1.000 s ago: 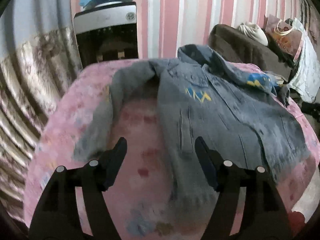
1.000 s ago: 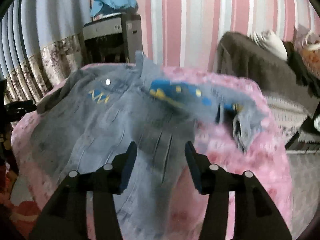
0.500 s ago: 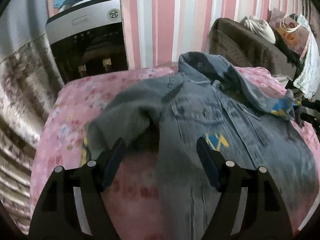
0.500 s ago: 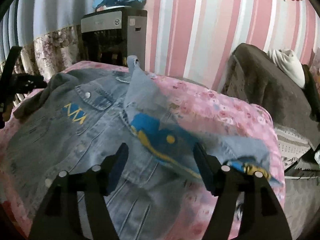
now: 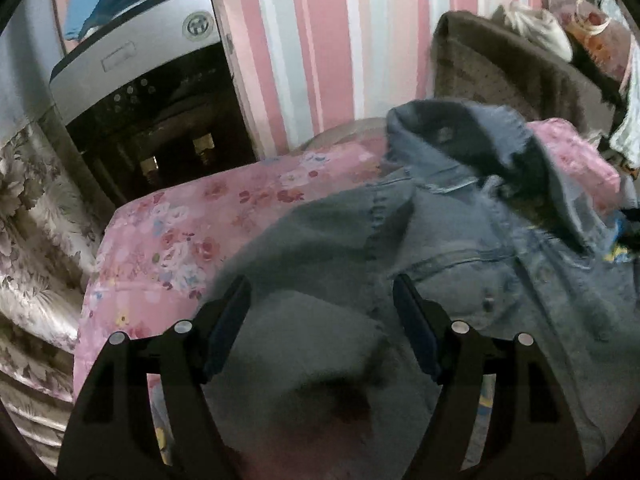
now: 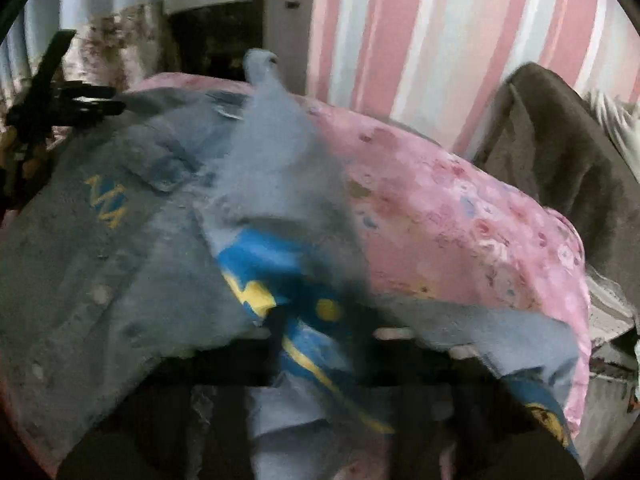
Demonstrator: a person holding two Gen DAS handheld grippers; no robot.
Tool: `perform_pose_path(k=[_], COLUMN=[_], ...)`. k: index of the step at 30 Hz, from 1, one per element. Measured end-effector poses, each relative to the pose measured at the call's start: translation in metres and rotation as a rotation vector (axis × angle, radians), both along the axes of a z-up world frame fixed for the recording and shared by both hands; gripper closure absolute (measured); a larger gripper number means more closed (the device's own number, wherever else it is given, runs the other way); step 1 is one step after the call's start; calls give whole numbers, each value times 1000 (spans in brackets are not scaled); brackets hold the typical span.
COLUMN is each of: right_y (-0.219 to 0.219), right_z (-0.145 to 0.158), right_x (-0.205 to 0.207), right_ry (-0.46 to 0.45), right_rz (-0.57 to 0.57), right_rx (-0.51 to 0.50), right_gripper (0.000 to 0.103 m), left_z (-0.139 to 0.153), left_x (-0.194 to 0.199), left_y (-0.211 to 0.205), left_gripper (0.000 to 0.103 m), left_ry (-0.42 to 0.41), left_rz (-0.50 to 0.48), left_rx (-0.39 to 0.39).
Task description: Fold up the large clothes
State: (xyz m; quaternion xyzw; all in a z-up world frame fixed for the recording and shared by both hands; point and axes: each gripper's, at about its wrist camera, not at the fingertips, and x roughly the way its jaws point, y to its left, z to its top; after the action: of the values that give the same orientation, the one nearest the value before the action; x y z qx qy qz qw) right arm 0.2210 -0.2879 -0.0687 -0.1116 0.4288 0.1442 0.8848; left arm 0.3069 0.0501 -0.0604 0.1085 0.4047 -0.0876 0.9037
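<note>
A blue denim jacket (image 5: 460, 264) lies spread on the pink floral bed (image 5: 180, 232). My left gripper (image 5: 322, 300) is open, its jaws on either side of the jacket's left shoulder and sleeve top, right over the cloth. In the right wrist view the jacket (image 6: 120, 240) shows a yellow zigzag mark, and its right sleeve (image 6: 280, 272) with blue and yellow patches is draped over my right gripper, hiding the fingers. The left gripper also shows in the right wrist view (image 6: 60, 100) at the far left.
A silver and black appliance (image 5: 148, 92) with a blue cloth on top stands behind the bed by the striped wall. A brown sofa (image 5: 512, 64) with bags is at the right. Floral curtains (image 5: 32, 240) hang at the left.
Both grippers have moved forward and down onto the jacket. The left now straddles the shoulder. The right has gone under the patched sleeve, which now covers its fingers.
</note>
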Motion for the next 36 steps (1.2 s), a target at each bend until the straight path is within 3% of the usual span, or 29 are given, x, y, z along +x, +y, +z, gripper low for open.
perform_pose_path(k=[3, 6, 9, 11, 14, 16, 17, 23, 28, 31, 36], right_y=[-29, -78, -123, -143, -152, -155, -155, -163, -152, -140, -131], right_z=[22, 44, 34, 20, 25, 36, 43, 61, 41, 37, 33], right_x=[12, 35, 69, 81, 65, 47, 35, -34, -75, -99, -137], right_ry=[-67, -135, -88, -27, -44, -83, -107, -169, -123, -145, -169], right_rz=[-91, -283, -478, -533, -544, -524, -538, -546, -490, -472, -482], right_rx=[42, 57, -14, 11, 100, 153, 143, 71, 14, -27, 18], right_gripper=[102, 102, 103, 103, 99, 63, 37, 37, 37, 37, 36], left_z=[-10, -17, -17, -17, -14, -10, -8, 6, 13, 14, 13], left_x=[9, 10, 9, 7, 1, -5, -8, -32, -54, -66, -79], left_y=[6, 10, 10, 10, 8, 6, 5, -2, -14, -21, -27], left_gripper=[30, 30, 30, 30, 30, 23, 17, 7, 6, 6, 5], left_ry=[24, 25, 15, 11, 3, -10, -18, -56, -83, -90, -83], left_rz=[20, 30, 36, 43, 46, 47, 48, 43, 16, 1, -9], left_rx=[-14, -16, -7, 3, 14, 29, 37, 36, 40, 38, 30])
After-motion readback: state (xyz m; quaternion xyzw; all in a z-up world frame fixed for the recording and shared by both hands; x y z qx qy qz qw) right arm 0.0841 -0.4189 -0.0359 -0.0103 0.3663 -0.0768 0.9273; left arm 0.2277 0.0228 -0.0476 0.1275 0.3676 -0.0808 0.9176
